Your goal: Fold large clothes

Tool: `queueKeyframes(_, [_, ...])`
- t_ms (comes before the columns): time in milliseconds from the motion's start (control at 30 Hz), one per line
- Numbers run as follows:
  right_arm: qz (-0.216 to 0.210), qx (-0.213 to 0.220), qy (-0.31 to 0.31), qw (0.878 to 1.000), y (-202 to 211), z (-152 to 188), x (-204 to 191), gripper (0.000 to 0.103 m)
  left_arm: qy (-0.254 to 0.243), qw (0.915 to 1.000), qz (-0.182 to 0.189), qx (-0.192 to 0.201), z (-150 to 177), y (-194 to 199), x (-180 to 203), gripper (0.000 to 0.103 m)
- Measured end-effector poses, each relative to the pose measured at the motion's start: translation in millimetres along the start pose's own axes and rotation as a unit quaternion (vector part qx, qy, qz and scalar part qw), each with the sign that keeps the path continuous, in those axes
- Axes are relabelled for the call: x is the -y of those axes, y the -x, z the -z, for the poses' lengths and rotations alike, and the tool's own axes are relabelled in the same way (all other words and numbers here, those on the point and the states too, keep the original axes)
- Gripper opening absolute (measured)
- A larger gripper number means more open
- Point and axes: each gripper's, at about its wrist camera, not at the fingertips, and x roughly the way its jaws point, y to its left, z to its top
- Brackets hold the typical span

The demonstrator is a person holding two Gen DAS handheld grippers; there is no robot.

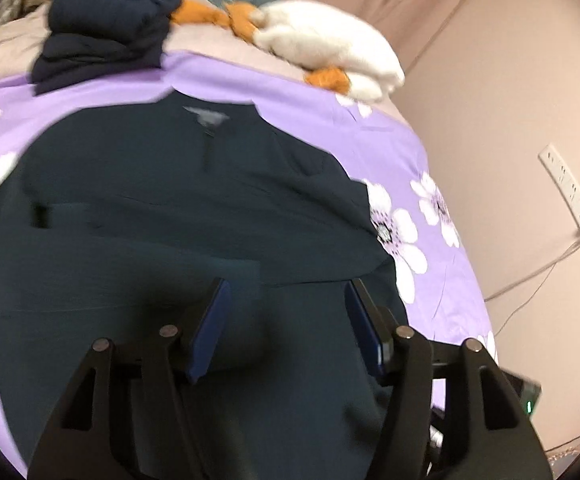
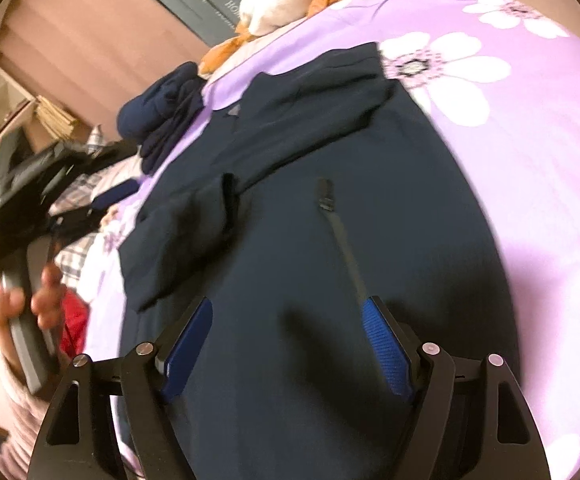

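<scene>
Dark garment [image 1: 178, 220] flat on purple bedspread [image 1: 369, 136], sleeves folded in. Your left gripper [image 1: 286, 312] and right gripper [image 2: 286, 332] both wide, empty, above hem. Next: pinch hem, fold toward collar.

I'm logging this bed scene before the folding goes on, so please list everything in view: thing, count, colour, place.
dark garment: 1, dark navy, spread flat on the bedspread under both grippers, sleeves folded in across its body
folded clothes pile: 1, navy, far end of the bed
plush toy: 1, white and orange, far end, beside the pile
bedspread: 1, purple with white flowers, covering the bed
power strip: 1, white, on the wall, cable hanging
left gripper: 1, black, blue fingers apart, nothing between them
right gripper: 1, black, blue fingers apart
left hand: 1, gripping the left gripper's handle
</scene>
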Motion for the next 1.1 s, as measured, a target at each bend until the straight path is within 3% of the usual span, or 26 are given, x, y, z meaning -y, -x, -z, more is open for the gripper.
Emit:
queueKeyframes(67, [-0.024, -0.010, 0.005, 1.000, -11.2, -9.6, -9.6, 0.082, 0.022, 0.9993, -0.022, 0.023, 7.1, 26.6, -26.4, 0.073])
queueKeyframes(167, [-0.041, -0.025, 0.023, 0.999, -36.3, -24.2, -27.2, 0.082, 0.046, 0.9960, -0.057, 0.051, 26.2, 60.0, -67.2, 0.074])
queueKeyframes(300, [-0.042, -0.052, 0.042, 0.997, -81.6, -42.9, -45.2, 0.082, 0.065, 0.9899, -0.117, 0.048, 60.5, 85.3, -119.0, 0.074])
queueKeyframes(500, [-0.013, -0.060, 0.066, 0.996, -126.9, -62.9, -55.9, 0.082, 0.133, 0.9814, -0.133, 0.041, 107.9, 107.8, -173.5, 0.074])
queueKeyframes(633, [-0.013, -0.057, 0.084, 0.995, -135.2, -66.5, -61.8, 0.081, 0.165, 0.9766, -0.134, 0.032, 122.4, 105.5, -194.9, 0.074])
queueKeyframes(667, [-0.008, -0.057, 0.096, 0.994, -137.2, -65.5, -64.6, 0.078, 0.171, 0.9761, -0.131, 0.030, 124.2, 102.7, -197.1, 0.074])
queueKeyframes(700, [-0.001, -0.057, 0.108, 0.993, -138.9, -63.8, -67.1, 0.063, 0.175, 0.9760, -0.127, 0.029, 127.8, 105.3, -199.4, 0.074])
queueKeyframes(733, [0.005, -0.060, 0.119, 0.991, -141.5, -63.4, -69.4, 0.037, 0.180, 0.9759, -0.120, 0.029, 129.4, 104.4, -201.6, 0.074])
queueKeyframes(833, [0.016, -0.075, 0.139, 0.987, -145.9, -60.7, -75.3, 0.011, 0.195, 0.9762, -0.090, 0.029, 125.8, 98.0, -204.2, 0.074])
queueKeyframes(967, [-0.001, -0.054, 0.158, 0.986, -123.9, -63.5, -90.9, 0.008, 0.229, 0.9725, -0.023, 0.034, 115.7, 87.7, -207.5, 0.074])
queueKeyframes(1100, [-0.022, 0.019, 0.179, 0.984, -75.8, -89.5, -115.6, 0.007, 0.255, 0.9655, 0.014, 0.049, 101.4, 79.5, -206.9, 0.074])
